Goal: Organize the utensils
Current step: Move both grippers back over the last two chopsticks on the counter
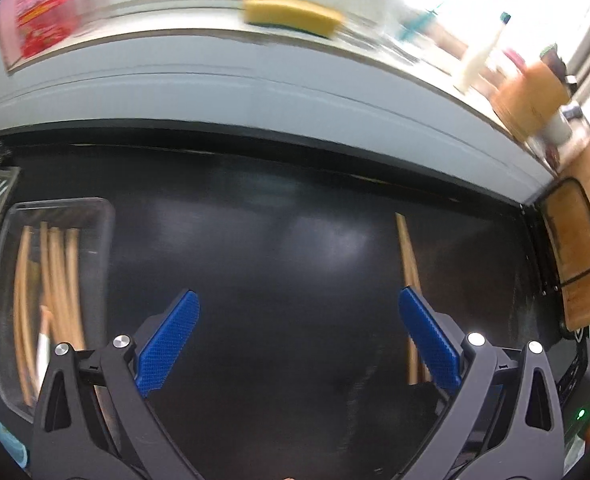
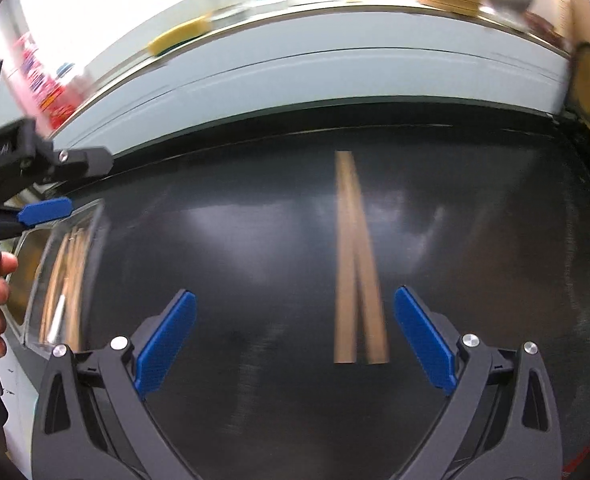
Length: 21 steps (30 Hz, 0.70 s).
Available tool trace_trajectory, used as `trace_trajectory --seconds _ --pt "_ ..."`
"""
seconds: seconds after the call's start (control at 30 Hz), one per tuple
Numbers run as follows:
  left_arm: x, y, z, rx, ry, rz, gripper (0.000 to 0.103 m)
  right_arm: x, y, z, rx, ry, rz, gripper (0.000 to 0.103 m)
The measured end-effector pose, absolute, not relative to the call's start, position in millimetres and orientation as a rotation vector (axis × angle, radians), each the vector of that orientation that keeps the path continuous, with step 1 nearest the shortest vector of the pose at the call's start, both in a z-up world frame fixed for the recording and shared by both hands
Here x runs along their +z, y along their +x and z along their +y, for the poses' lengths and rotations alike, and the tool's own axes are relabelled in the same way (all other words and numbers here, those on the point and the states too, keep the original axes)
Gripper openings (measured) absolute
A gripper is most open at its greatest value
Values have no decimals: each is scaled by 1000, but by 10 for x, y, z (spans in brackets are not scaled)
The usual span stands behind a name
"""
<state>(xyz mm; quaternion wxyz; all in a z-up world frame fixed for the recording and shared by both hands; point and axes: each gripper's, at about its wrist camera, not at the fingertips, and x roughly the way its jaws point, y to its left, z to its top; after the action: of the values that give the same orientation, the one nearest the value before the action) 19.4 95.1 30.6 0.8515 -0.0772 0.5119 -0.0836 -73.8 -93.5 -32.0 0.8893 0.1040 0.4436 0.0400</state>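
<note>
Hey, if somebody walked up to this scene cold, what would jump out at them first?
Probably the pair of wooden chopsticks lying alone on the black surface, just ahead of the open right gripper. Next, the clear tray at the left already holding more chopsticks, with the open left gripper empty beside it. A yellow sponge sits on the pale ledge behind.

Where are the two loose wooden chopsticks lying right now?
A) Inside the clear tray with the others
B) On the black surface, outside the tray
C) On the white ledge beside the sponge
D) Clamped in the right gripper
B: the loose chopsticks lie side by side on the black surface, ahead of the open right gripper and well apart from the clear tray.
</note>
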Motion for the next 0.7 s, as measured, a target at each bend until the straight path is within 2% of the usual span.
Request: trace_trajectory --seconds 0.33,0.7 --pt "-132 -69 213 -148 -77 1193 97 -491 -781 -1946 29 240 975 96" --pt "-386 -165 -77 -165 68 1251 97 -565 -669 -2089 24 225 998 96"
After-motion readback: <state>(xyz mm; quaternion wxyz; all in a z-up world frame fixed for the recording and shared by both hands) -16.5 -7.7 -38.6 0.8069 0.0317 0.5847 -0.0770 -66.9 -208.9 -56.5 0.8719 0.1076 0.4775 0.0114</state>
